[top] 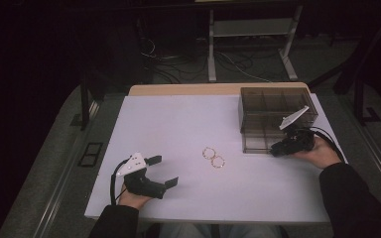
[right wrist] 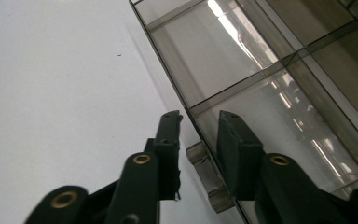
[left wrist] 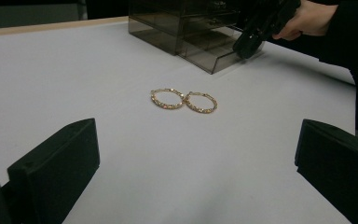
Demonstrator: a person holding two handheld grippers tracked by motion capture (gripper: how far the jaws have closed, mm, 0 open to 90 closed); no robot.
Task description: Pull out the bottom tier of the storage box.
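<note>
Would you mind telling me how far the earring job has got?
Nothing is stowed yet. The right gripper has its jaws around the drawer handle of the smoky organizer box. The two gold hoop earrings lie on the table; the left gripper waits open.

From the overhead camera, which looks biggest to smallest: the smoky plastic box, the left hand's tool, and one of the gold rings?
1. Smoky drawer box, clearly largest.
2. Left tool, though it sits nearer the camera, which flatters it.
3. Gold hoop, smallest; its twin looks the same size.
</note>
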